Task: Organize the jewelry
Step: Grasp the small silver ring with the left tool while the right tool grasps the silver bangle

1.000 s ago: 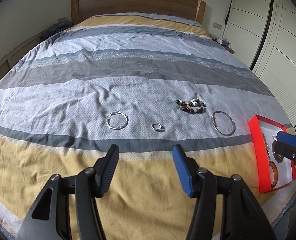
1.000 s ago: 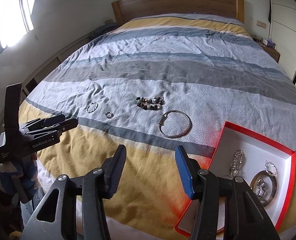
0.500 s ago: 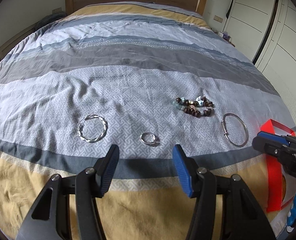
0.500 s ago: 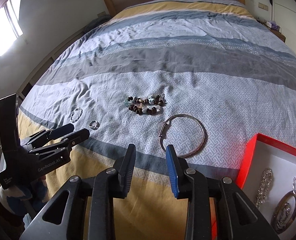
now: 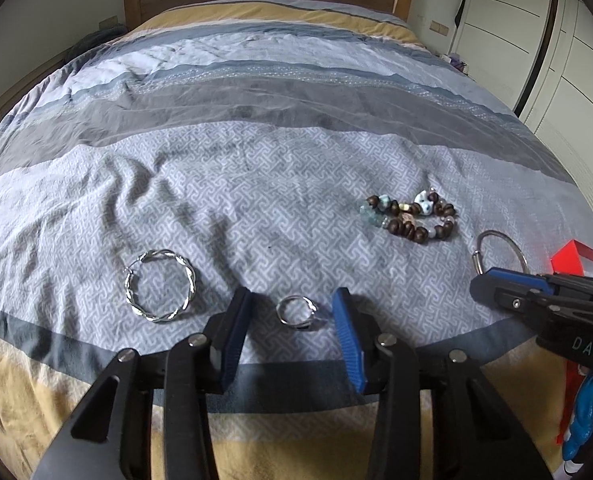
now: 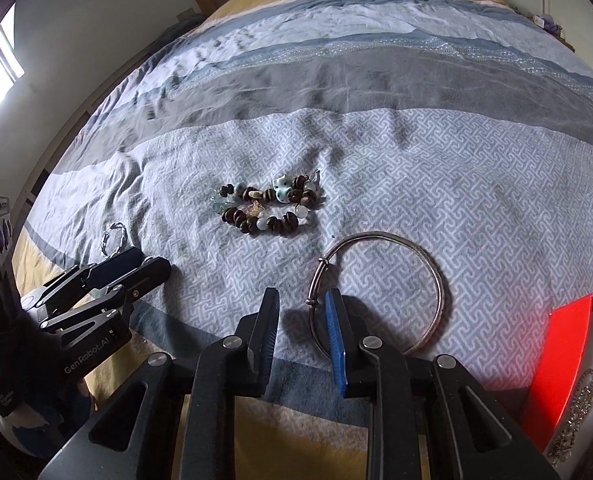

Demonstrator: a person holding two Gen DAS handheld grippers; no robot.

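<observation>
Four loose pieces are lying in a rough row across the patterned band of the bed [image 5: 296,152], spread apart so each can be taken singly and carried to the red box [image 6: 564,364] at the right edge, where a chain and other pieces are already resting. The left tongs [image 5: 292,320] are standing about half open with the small ring [image 5: 296,310] lying between the pads, untouched; their jaws have just been closing. The right tongs [image 6: 302,324] are narrowing too, the gap now slim, the blue pad overlapping the near-left rim of the thin metal bangle [image 6: 380,288], with nothing visibly pinched yet. The twisted silver bangle [image 5: 160,297] and the beaded bracelet [image 5: 410,216] are waiting untouched.
</observation>
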